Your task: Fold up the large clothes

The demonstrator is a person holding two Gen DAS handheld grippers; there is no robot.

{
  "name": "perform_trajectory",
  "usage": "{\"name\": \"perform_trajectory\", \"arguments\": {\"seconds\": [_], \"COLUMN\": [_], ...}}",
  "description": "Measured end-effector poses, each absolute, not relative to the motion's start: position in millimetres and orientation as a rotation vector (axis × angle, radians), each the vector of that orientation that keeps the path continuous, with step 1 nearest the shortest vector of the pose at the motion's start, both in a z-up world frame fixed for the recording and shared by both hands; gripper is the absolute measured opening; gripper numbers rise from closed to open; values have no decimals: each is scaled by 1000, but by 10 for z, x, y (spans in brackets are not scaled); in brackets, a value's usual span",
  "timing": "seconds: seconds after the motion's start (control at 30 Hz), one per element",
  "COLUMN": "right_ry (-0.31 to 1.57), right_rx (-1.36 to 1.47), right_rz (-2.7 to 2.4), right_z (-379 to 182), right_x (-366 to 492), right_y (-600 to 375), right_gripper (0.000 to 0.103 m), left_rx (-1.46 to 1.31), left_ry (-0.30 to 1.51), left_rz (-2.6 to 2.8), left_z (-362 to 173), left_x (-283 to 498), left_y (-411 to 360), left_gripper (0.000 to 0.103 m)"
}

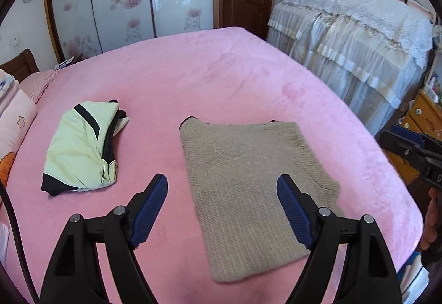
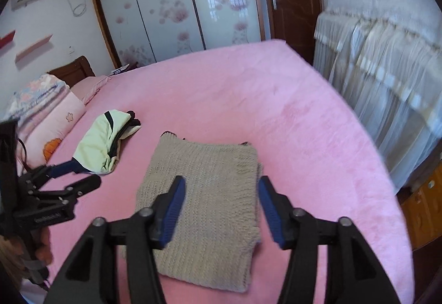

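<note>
The bed cover [image 1: 221,77] is plain pink plush. On it lies a beige sweater [image 1: 248,188] in a ribbed knit, with a dark trim at its far edge. Toward the bed's left edge, a pale green garment [image 1: 80,146] carries black stripes and black edging. The pillow [image 2: 55,116] at the head corner is light pink with an orange flower print. The wardrobe doors [image 1: 124,0] are frosted white with pink blossoms. Both grippers' pads [image 1: 150,207] are blue on black frames.
</note>
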State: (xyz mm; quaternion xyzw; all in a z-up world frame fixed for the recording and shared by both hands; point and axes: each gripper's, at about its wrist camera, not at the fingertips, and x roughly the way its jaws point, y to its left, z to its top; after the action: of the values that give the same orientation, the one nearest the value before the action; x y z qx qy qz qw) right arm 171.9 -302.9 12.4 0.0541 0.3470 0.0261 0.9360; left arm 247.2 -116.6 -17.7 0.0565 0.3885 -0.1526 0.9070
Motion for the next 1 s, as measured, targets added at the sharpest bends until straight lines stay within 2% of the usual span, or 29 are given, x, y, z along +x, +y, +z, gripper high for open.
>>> {"name": "perform_trajectory", "arguments": {"seconds": [0.2,0.33,0.47,0.57,0.73,0.8,1.0], "right_ry": [659,661,650,643,683,714,829], "right_rx": [23,-22,-77,-104,-117,-99,-17], "right_rz": [65,81,96,102,91,91,70], "right_z": [385,487,535,509,297,186,-287], "right_x": [1272,1103,993,954,1026,1089,1396], "right_y": [-2821,-2673,-2534,-2455,-2429,-2466,-2735], "right_gripper": [65,72,72,72,72,72,72], "left_rx": [139,152,141,116,108,125,202], "left_ry": [723,686,708,769,728,742,783], "left_rz": [-349,-371,-383,-399,-310,-283,-288], "left_z": [171,307,334,265,108,-17,-527], "left_x": [1959,1662,1474,1459,1537,1627,1844], "left_y": [-1201,-1208,-1151,-1073,-922,-912,-1091], "left_gripper": [80,80,80,80,82,93,93]}}
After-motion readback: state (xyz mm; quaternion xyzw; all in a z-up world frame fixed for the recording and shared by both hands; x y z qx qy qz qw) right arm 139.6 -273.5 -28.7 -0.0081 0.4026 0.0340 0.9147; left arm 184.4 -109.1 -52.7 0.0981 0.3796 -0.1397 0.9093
